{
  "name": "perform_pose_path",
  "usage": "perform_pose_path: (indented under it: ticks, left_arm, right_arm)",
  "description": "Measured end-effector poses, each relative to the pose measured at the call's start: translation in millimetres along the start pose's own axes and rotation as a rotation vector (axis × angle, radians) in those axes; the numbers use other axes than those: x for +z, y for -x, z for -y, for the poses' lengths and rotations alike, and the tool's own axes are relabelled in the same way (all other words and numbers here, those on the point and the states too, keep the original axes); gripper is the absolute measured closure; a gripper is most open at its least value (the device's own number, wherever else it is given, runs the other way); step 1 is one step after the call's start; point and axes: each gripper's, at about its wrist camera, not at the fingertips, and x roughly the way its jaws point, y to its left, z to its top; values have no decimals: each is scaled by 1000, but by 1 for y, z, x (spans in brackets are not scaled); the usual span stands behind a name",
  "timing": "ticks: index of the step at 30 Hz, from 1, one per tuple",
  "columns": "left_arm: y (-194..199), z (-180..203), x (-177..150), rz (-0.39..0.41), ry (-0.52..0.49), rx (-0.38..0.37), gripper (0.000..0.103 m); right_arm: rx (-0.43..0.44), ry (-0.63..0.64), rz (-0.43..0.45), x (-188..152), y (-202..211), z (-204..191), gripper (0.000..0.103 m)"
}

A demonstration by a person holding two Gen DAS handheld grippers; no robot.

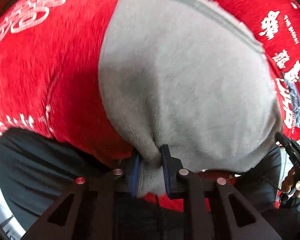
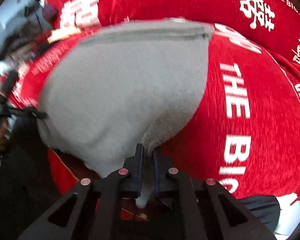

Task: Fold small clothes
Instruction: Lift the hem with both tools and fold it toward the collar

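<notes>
A small grey knitted garment lies spread over a red cloth with white lettering. My left gripper is shut on a bunched corner of it, the fabric squeezed between the blue pads. In the right wrist view the same grey garment fills the middle, its hemmed edge at the far side. My right gripper is shut on another gathered corner, with a tail of cloth hanging between the pads. The other gripper shows at the right edge of the left view.
The red cloth covers the whole work surface. A person's dark trousers show below it, and a hand holds the other gripper's handle. Blurred room clutter sits at the upper left of the right view.
</notes>
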Motion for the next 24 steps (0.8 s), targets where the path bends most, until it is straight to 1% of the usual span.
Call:
perform_pose_path:
  ticks: [2,3,4,6,7,8,9,10,11,12,13,14,15,16,17,18,20,22,24]
  left_arm:
    - [21,4,11,74,-19,-13,81]
    - [29,6,18,108,-23,-17,81]
    - [40,8,31,152,-20,-21,81]
    - [50,8,52,209,-4,-40,81]
    - [52,7,63,231,11,-45,81]
    - [48,0,78,235,25,-31,81]
    - [43,-7,88,221,43,-4,81]
    - [40,-10,89,204,59,4,81]
    - [35,-13,88,185,80,-8,81]
    - [31,-17,77,177,90,-22,81]
    - [30,-20,69,167,87,-30,79]
    - [27,-23,56,151,80,-24,60]
    - [24,-27,45,137,83,-2,38]
    - [21,-32,34,138,113,37,1]
    - [20,-28,16,164,142,62,0]
    - [18,-29,7,166,148,67,0]
    - [4,-25,-4,100,123,62,0]
    - [-8,-17,-8,60,116,78,0]
    - [-23,-6,-8,-11,84,76,0]
  right_arm:
    - [20,-9,58,14,10,3,94]
    - [23,-25,89,24,15,8,97]
    - [23,-42,118,32,16,12,97]
    - [11,-76,175,54,15,24,97]
    - [3,-94,184,63,12,30,97]
    - [-2,-109,170,75,2,34,97]
    - [-2,-118,139,80,-8,40,97]
    - [-1,-130,106,82,-15,41,97]
    - [10,-143,87,79,-18,42,97]
    - [34,-148,81,71,-18,41,95]
    - [45,-135,75,63,-18,38,92]
    - [28,-115,60,54,-17,35,73]
    - [-6,-96,46,42,-17,32,40]
    - [-27,-86,40,32,-16,31,27]
    - [-34,-71,35,18,-15,28,20]
    - [-28,-66,19,9,-15,27,20]
    - [-17,-65,-41,-8,-22,22,20]
    - [-21,-49,-85,-17,-28,13,21]
    - [-52,-27,-133,-24,-39,6,24]
